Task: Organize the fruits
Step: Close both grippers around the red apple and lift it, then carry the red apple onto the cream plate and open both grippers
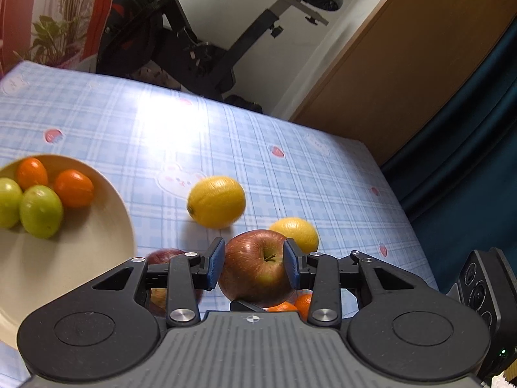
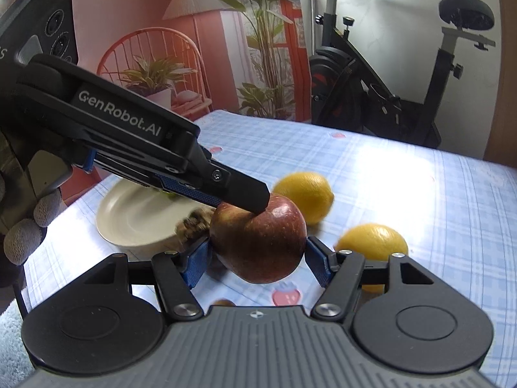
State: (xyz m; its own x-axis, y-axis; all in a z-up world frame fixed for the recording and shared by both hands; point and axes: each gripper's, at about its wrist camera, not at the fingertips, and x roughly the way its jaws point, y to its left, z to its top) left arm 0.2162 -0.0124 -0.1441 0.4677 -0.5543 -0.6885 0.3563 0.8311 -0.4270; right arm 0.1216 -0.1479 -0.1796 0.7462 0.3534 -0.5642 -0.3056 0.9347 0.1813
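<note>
My left gripper (image 1: 253,263) is shut on a red apple (image 1: 257,266), held above the table. From the right wrist view the left gripper (image 2: 258,205) comes in from the left, gripping the top of this apple (image 2: 258,242). My right gripper (image 2: 257,260) stands open around the same apple, its blue pads (image 2: 194,265) a little apart from its sides. Two lemons (image 1: 216,202) (image 1: 295,234) lie on the cloth beyond. A cream plate (image 1: 80,242) at left holds two orange and two green fruits (image 1: 40,210). A second red apple (image 1: 164,257) lies half hidden under my left gripper.
The table has a light blue checked cloth (image 1: 161,123). An orange fruit (image 1: 302,305) lies under the held apple. An exercise bike (image 2: 387,74) stands behind the table's far edge. A wooden door (image 1: 404,64) and a dark curtain (image 1: 468,177) are at right.
</note>
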